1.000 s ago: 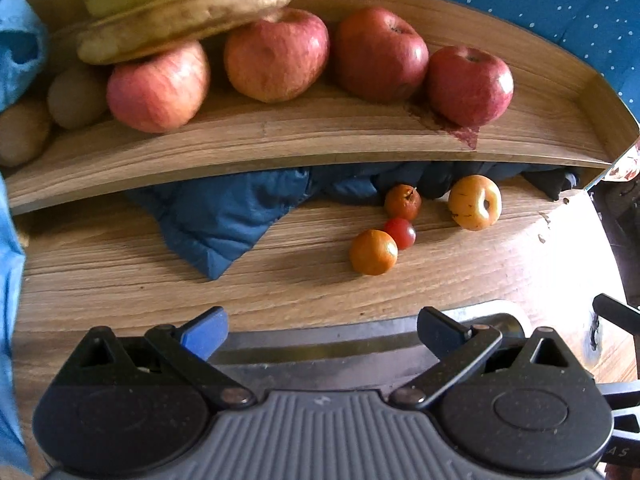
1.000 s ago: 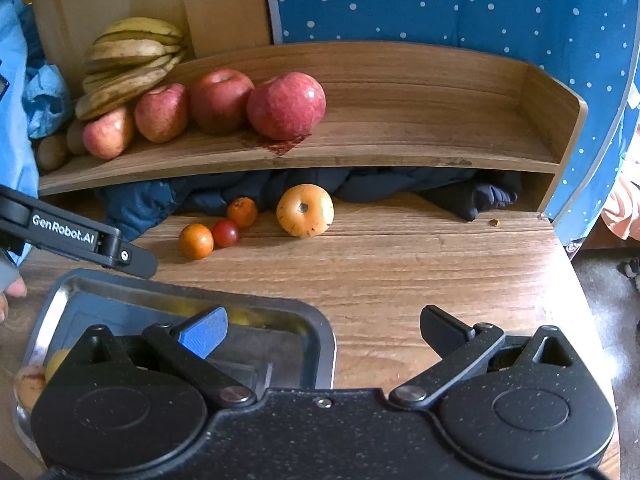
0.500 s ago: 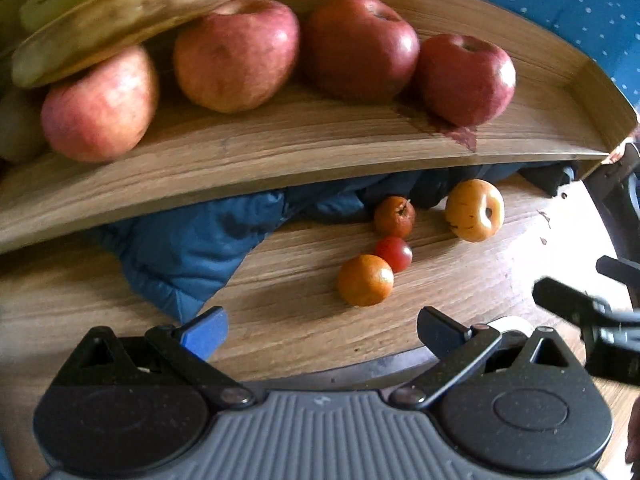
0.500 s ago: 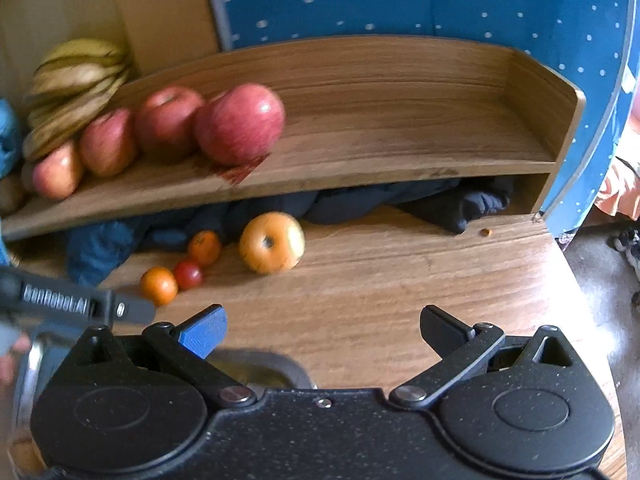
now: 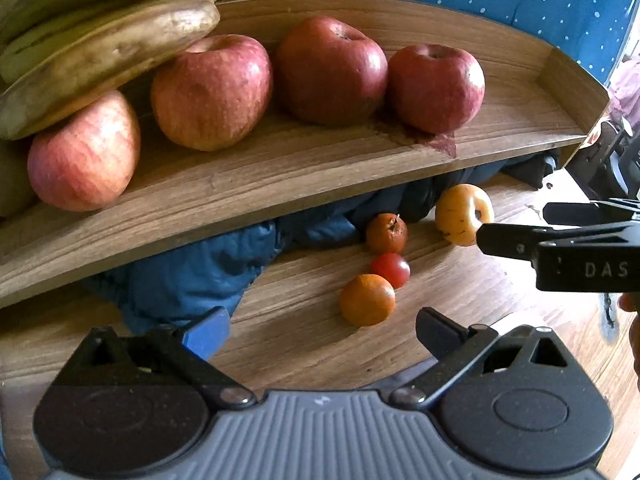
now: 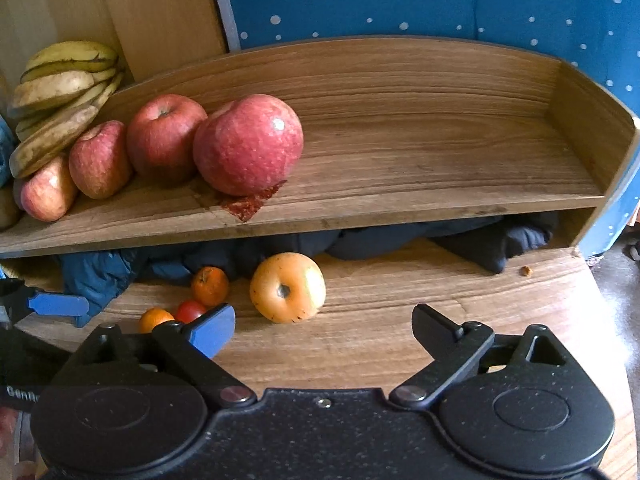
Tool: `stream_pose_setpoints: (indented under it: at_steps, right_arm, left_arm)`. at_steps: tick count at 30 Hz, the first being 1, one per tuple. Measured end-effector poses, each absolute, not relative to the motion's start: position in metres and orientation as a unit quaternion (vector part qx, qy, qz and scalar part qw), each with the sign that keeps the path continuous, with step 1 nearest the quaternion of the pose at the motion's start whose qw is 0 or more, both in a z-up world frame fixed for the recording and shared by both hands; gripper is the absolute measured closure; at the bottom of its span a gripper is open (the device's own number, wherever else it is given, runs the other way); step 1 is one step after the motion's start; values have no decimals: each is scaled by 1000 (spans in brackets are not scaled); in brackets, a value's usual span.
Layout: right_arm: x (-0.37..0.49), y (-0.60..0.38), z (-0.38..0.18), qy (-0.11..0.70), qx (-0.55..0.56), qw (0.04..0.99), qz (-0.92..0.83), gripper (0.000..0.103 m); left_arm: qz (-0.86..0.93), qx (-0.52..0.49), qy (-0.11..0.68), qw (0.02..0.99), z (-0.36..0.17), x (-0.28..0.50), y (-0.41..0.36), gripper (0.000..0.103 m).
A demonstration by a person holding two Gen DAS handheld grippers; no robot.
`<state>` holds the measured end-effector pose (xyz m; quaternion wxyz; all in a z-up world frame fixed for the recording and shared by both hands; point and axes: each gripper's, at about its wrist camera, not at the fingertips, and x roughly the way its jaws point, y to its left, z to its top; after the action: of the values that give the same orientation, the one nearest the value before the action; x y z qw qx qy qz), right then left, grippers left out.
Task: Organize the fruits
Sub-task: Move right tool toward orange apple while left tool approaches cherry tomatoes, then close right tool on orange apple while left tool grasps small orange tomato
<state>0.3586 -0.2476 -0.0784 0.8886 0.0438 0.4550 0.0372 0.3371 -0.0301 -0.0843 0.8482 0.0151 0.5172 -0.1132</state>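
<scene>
Since the earlier frame I had carried my right gripper (image 6: pixel 322 330) in toward the yellow apple (image 6: pixel 287 287) on the table (image 6: pixel 400 320), its jaws just closing a little yet wide and empty. The apple lay dead ahead, slightly left of the gap, nearer this hand. My left gripper (image 5: pixel 320 330) was open too, holding nothing, facing the small orange (image 5: pixel 367 300).

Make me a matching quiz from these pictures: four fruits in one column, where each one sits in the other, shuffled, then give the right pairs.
1. bananas
2. red apples
3. yellow apple
4. cherry tomato

A. tabletop, between two small orange fruits
B. shelf, left end, on top of other fruit
C. tabletop, right of the small fruits
D. shelf, in a row

Pairs: 1-B, 2-D, 3-C, 4-A
</scene>
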Motion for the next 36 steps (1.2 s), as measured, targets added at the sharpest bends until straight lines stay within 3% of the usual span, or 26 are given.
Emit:
stream_pose_setpoints:
  at_steps: [14, 23, 28, 36]
  right_arm:
    - [377, -233, -85, 454, 27, 889, 49, 22]
    - [386, -223, -91, 461, 13, 885, 63, 31]
    - [390, -217, -94, 463, 12, 884, 62, 36]
    - [393, -221, -100, 468, 17, 881, 64, 48]
  left_arm:
    - [-127, 7, 505, 853, -84, 339, -27, 13]
    - [-144, -1, 504, 851, -87, 342, -35, 28]
    - [-153, -8, 506, 849, -91, 346, -41, 41]
    - [-157, -14, 507, 847, -95, 351, -45, 50]
